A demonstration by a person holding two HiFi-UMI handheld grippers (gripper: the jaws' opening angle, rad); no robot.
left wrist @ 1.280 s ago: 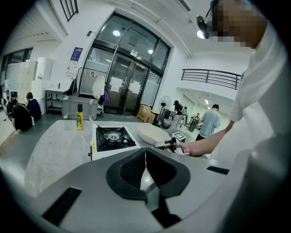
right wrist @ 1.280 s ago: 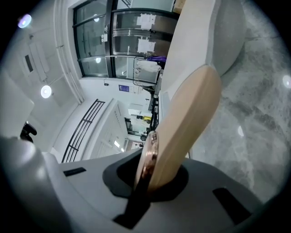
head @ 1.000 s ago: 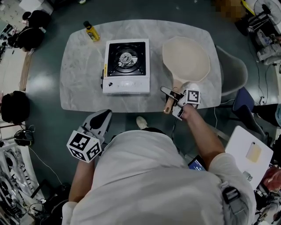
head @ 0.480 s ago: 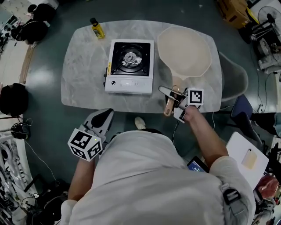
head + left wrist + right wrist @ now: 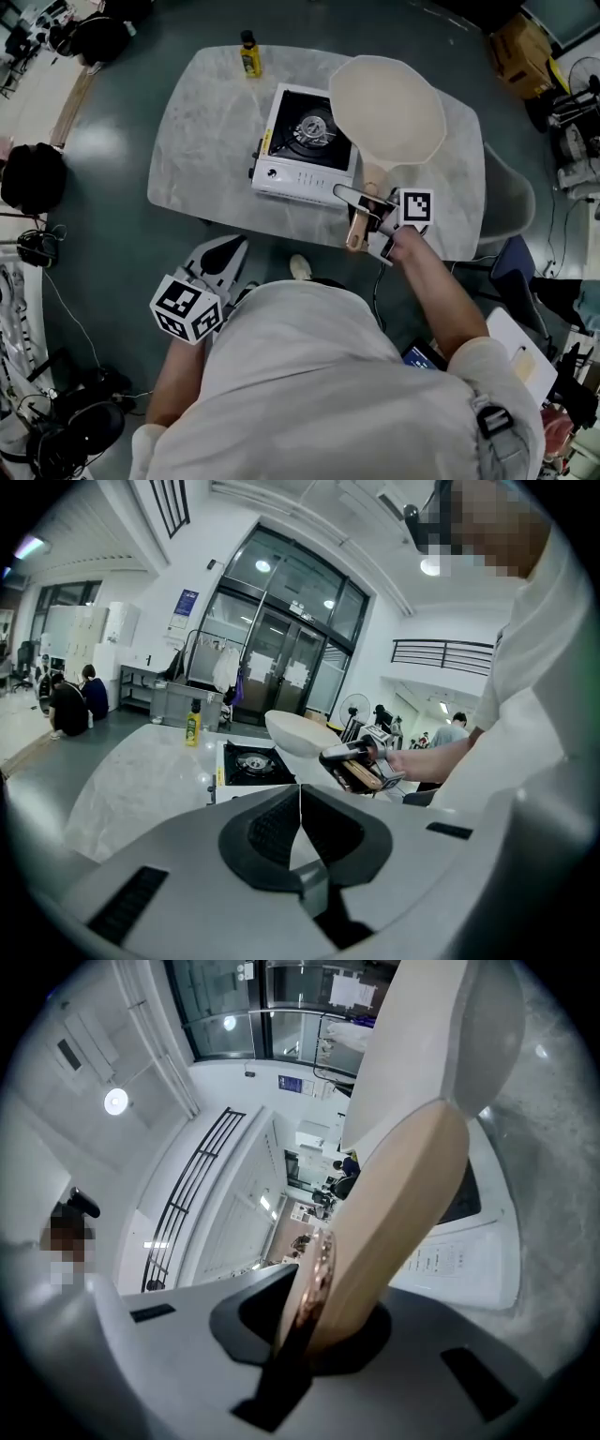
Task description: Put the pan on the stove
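The cream pan (image 5: 386,108) with a wooden handle (image 5: 358,223) is held up off the marble table (image 5: 202,150), and its rim overlaps the right edge of the white gas stove (image 5: 307,141). My right gripper (image 5: 370,211) is shut on the handle. In the right gripper view the handle (image 5: 394,1232) runs out from between the jaws to the pan's underside (image 5: 422,1044), with the stove (image 5: 469,1232) below. My left gripper (image 5: 214,267) hangs shut and empty below the table's near edge. The left gripper view shows the pan (image 5: 300,733) beside the stove (image 5: 248,761).
A yellow bottle (image 5: 248,56) stands at the table's far edge, behind the stove. A grey chair (image 5: 511,202) sits against the table's right end. Bags and cables lie on the floor at the left (image 5: 28,178).
The pan has risen and moved left in my right gripper, from beside the stove to overlapping its right edge. The left gripper has stayed where it was.
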